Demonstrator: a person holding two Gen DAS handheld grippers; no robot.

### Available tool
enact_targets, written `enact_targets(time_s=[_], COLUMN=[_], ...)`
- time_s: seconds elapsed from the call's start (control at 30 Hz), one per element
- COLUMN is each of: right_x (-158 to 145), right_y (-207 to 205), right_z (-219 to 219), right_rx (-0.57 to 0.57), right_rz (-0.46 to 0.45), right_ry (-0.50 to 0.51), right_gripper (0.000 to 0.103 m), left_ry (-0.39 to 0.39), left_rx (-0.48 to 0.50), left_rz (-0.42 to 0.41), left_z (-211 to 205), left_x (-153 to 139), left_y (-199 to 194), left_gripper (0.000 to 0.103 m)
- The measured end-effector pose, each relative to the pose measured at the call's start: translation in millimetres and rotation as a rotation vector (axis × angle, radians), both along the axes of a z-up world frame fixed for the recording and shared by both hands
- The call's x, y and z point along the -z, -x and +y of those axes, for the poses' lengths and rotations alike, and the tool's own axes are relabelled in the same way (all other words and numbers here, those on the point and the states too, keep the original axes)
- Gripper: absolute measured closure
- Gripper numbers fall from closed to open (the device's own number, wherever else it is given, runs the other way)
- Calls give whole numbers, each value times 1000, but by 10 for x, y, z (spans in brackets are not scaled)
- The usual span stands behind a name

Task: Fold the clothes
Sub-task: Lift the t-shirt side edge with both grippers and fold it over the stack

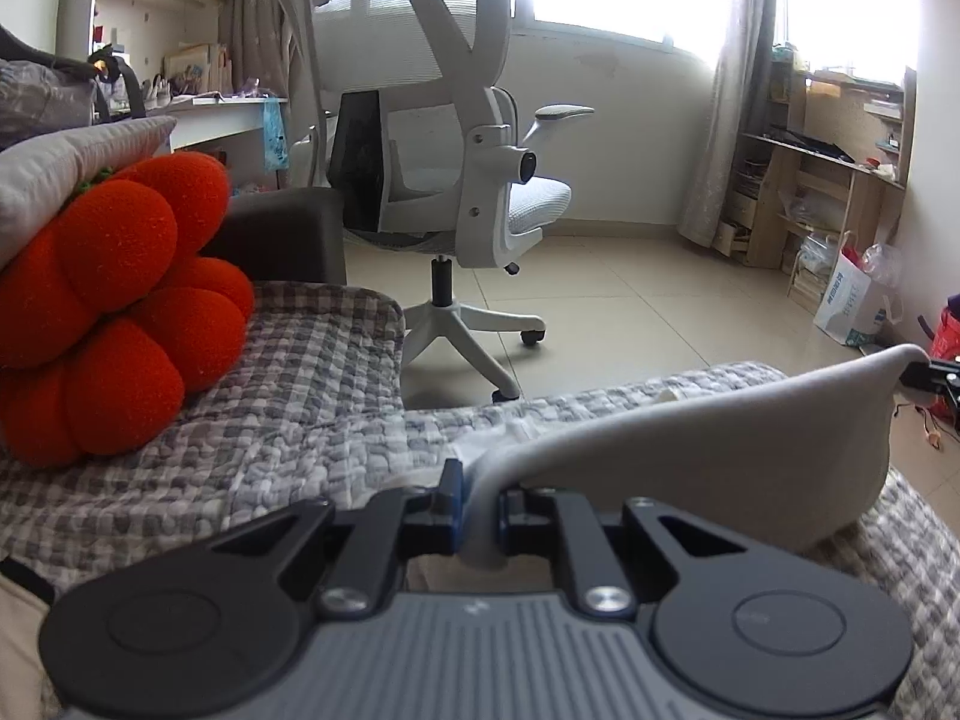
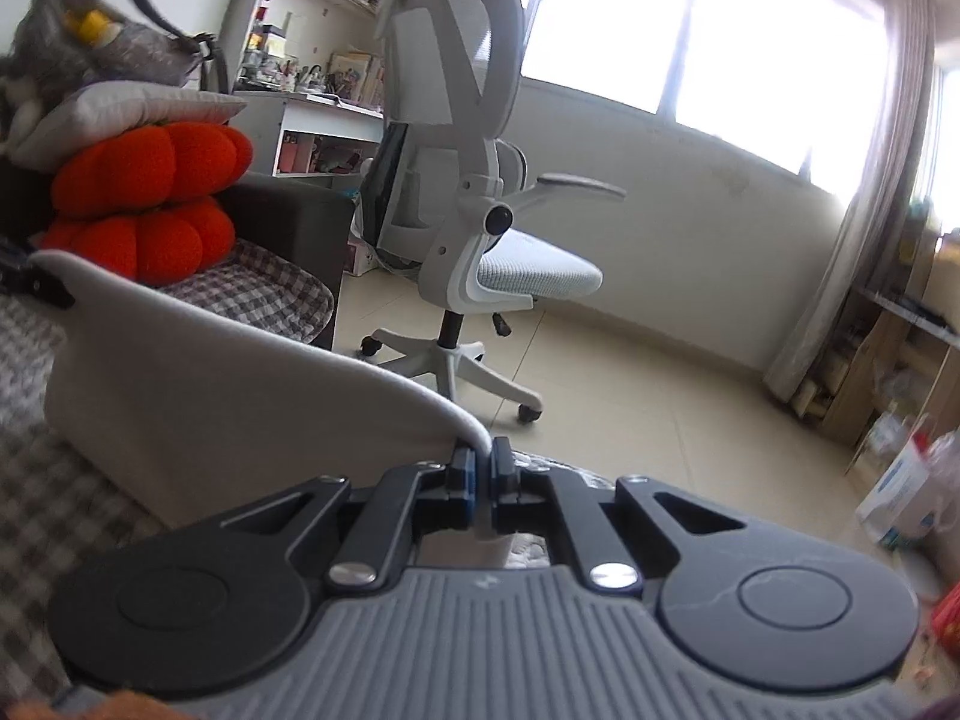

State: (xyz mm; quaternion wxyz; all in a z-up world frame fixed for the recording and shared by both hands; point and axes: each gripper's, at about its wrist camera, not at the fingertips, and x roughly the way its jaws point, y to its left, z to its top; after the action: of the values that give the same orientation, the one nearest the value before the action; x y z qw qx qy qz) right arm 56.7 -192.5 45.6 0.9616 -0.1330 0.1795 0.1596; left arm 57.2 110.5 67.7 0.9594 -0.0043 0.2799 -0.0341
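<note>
Both claws, left claw point(image 1: 474, 495) and right claw point(image 2: 483, 468), clamped tight on grey garment point(image 1: 690, 468) edge, lifted above checked bed cover point(image 1: 288, 420). Fold looks early: nothing laid over yet.

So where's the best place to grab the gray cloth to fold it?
At its two top corners, one from each side. The left gripper and the right gripper are each shut on a corner of the gray cloth, so its top edge spans between them and the rest hangs down over the checked blanket.
</note>
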Motion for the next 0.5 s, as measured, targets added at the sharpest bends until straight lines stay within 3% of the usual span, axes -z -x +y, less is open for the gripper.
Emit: enact_targets(time_s=[0.27,0.5], right_x=[37,349], right_y=[-718,-1147], right_z=[121,176], right_rx=[21,34], right_rz=[121,254], right_ry=[-34,-43], right_gripper=[99,99], left_ry=[209,388], left_rx=[-48,-54], left_rz=[115,260], left_z=[303,532], left_x=[214,611], left_y=[-712,-1044], left_gripper=[93,92])
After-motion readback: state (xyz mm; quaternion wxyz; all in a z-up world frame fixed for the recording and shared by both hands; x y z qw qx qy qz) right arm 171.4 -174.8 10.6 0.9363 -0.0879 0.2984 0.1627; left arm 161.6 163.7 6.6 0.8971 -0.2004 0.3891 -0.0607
